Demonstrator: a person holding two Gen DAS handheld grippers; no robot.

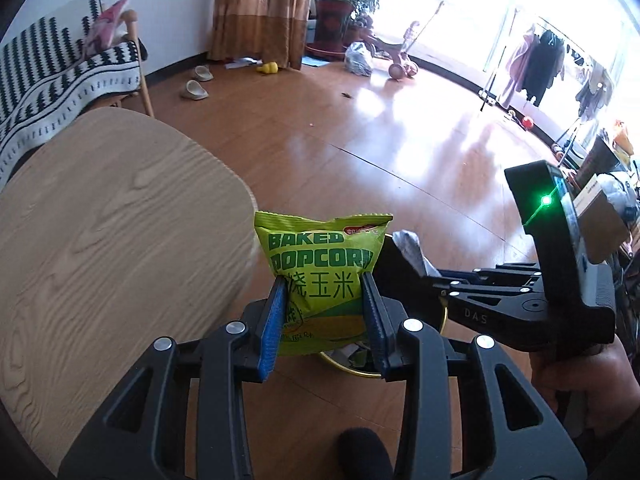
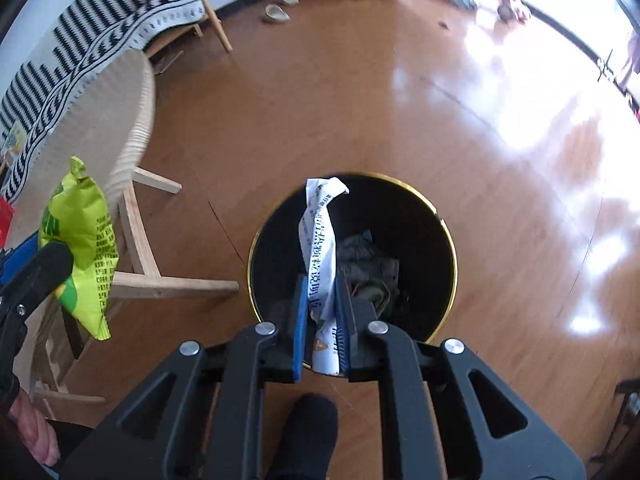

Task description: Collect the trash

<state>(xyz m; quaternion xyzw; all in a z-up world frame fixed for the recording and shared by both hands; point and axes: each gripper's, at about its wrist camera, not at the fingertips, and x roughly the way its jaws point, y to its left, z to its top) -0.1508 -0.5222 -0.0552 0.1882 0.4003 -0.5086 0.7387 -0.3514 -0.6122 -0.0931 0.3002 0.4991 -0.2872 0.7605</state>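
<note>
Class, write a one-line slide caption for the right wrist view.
Right gripper holds a white wrapper above the black bin; left gripper grips a green popcorn bag nearby.

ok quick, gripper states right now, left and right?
Left gripper: closed on the green popcorn bag, beside the table.
Right gripper: closed on a white paper wrapper, above the open black bin.

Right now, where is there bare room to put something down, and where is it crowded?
Bare: the wooden tabletop left of the popcorn bag, and the floor right of the bin. Crowded: the bin's bottom, littered, with the white wrapper over it.
</note>
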